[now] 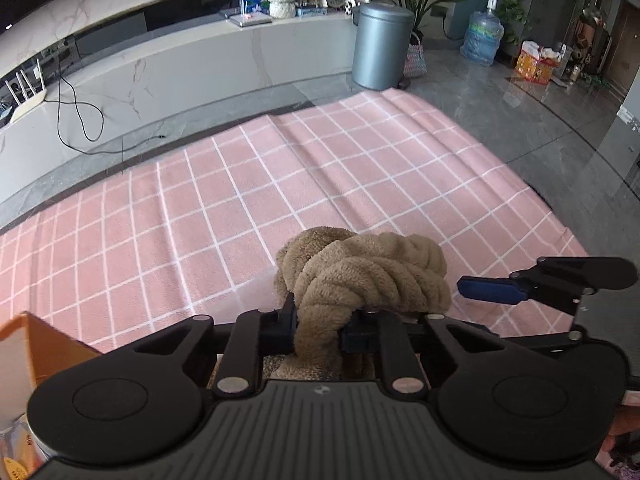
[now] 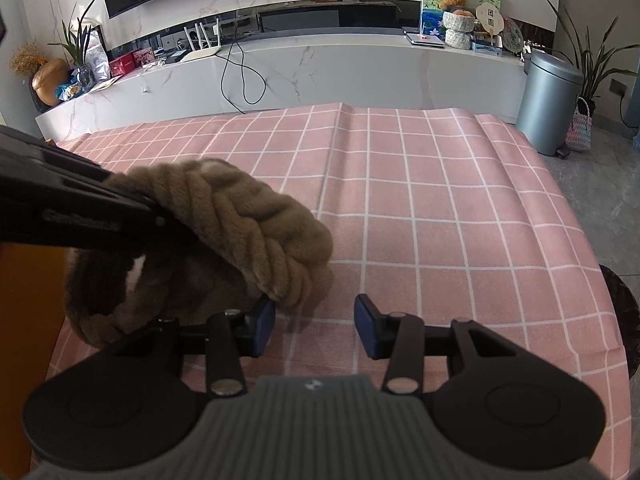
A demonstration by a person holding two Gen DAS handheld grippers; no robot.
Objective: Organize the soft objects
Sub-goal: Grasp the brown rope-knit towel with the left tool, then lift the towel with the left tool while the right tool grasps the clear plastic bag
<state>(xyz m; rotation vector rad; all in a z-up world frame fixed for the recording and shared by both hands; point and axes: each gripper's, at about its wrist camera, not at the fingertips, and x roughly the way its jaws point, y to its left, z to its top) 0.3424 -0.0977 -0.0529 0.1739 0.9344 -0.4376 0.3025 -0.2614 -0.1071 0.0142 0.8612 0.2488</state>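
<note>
Left tool (image 1: 318,330) clamped on strand of brown plush knot (image 1: 360,272) over pink checked cloth (image 1: 240,200). Right tool (image 2: 316,326) half open, empty, left pad touching knot.

From my remote seat, the braided plush knot (image 1: 360,276) looked like thick, fuzzy tan fleece, matt and soft. The checked cloth (image 1: 224,200) over the bench was pink fabric, matt, lightly creased. My left claw (image 1: 318,330) was matt black plastic with dull metal pins; the right claw (image 2: 316,326) had smooth blue pads. The bin (image 1: 380,46) had brushed grey metal, the floor (image 1: 520,120) glossy stone.
</note>
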